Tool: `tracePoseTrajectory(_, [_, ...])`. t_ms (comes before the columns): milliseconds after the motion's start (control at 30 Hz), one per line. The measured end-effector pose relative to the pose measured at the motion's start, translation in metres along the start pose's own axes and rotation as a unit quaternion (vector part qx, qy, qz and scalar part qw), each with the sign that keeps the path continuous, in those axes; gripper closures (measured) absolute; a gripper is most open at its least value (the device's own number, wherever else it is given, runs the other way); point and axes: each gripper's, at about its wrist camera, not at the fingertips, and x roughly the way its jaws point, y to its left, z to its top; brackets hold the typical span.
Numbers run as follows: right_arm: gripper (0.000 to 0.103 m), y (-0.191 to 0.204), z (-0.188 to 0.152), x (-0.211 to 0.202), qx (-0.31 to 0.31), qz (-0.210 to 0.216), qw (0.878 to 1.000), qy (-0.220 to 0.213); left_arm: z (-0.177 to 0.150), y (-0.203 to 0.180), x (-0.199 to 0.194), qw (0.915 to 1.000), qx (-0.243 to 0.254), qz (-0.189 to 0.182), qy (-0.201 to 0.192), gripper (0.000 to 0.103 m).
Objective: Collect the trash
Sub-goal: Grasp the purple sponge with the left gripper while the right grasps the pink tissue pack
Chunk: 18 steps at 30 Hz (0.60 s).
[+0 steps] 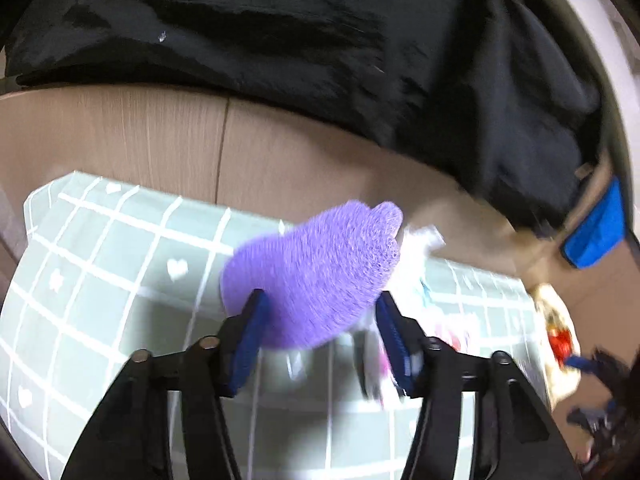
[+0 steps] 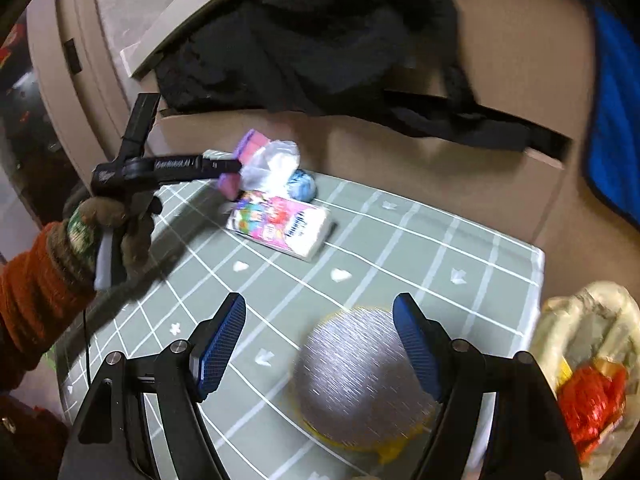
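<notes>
My left gripper is shut on a purple foam net sleeve and holds it above the green checked tablecloth. In the right wrist view the left gripper shows at the far left with the purple sleeve in its jaws, next to a white plastic wrapper. My right gripper is open above the cloth; a silver foil bowl with a yellow rim lies between its fingers, untouched.
A pink tissue pack and a blue crumpled ball lie on the cloth. A pale trash bag with red wrappers hangs at the table's right edge. Black clothing covers the cabinet behind.
</notes>
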Motion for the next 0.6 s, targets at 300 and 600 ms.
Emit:
tracePoseTrajectory(300, [0.029,0.047,0.056,0.056,-0.086,0.028,0.996,0.021,-0.053,-0.010,-0.046,0.9995,0.009,-0.017,0.026,0.066])
tracePoseTrajectory(600, [0.030,0.056,0.090,0.140,-0.132,0.057,0.986,0.083,-0.072,-0.006,-0.131,0.9976,0.016,-0.059,-0.032,0.050])
